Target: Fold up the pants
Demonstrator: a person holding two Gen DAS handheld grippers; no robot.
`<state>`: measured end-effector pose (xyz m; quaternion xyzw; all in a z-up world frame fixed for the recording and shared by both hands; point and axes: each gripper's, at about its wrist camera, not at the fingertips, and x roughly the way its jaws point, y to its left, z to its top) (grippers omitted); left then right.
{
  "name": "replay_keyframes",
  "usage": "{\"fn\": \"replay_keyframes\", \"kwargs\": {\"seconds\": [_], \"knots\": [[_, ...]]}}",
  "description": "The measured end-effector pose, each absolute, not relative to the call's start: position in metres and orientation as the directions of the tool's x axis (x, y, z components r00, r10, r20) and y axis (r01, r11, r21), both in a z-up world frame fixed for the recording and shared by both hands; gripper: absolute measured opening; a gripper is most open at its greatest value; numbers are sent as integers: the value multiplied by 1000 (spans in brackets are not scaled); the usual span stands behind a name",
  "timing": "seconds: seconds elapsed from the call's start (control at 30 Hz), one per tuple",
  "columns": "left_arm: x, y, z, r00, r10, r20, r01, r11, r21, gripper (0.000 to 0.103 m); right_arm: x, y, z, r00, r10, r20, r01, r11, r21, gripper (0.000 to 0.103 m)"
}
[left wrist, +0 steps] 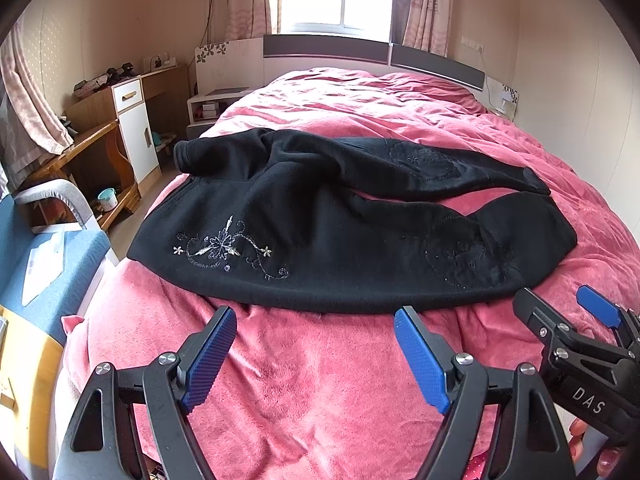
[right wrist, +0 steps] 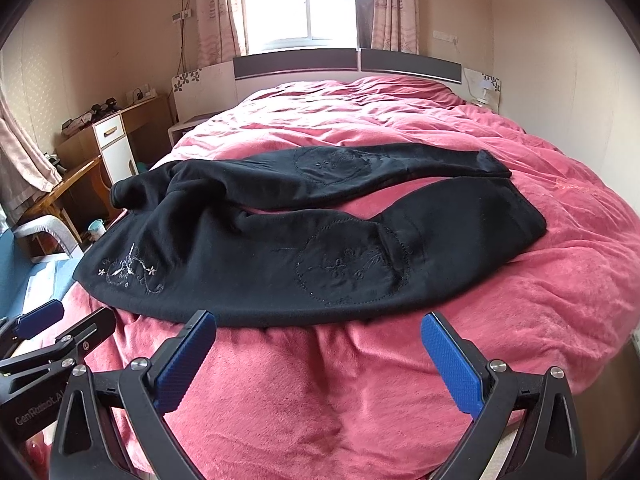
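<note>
Nothing is folded yet: the black pants lie spread on the pink bed (legs apart), my left gripper and right gripper both spread wide, empty.

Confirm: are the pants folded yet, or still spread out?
Spread out. The black pants lie flat across the pink blanket, both legs apart, with blanket visible between them. Both tongs are open and empty.

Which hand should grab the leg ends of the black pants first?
Probably the right gripper. The pants lie with their leg ends to the right, nearer it; the left gripper faces the embroidered waist end. Both jaws are open and empty.
</note>
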<state>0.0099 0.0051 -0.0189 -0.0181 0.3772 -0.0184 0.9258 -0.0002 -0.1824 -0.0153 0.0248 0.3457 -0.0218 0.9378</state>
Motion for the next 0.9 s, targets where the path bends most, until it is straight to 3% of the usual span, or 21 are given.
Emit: {"fn": "replay_keyframes", "kwargs": {"seconds": [0.27, 0.43, 0.57, 0.7, 0.9], "knots": [[14, 6, -24, 696, -64, -715, 28, 998, -62, 83, 1, -181, -18, 763, -11, -646, 41, 999, 31, 103], [22, 8, -33, 641, -148, -753, 77, 989, -129, 83, 4, -184, -20, 768, -4, -641, 29, 999, 28, 103], [28, 15, -45, 594, -263, -760, 118, 963, -241, 83, 12, -191, -24, 767, 24, -641, -4, 999, 32, 103], [34, 34, -62, 547, -431, -718, 114, 888, -445, 83, 21, -206, -32, 742, 24, -669, 8, 999, 45, 103], [48, 70, -81, 549, -430, -717, -64, 833, -549, 77, 40, -248, -55, 679, 2, -734, 62, 996, 59, 103]]}}
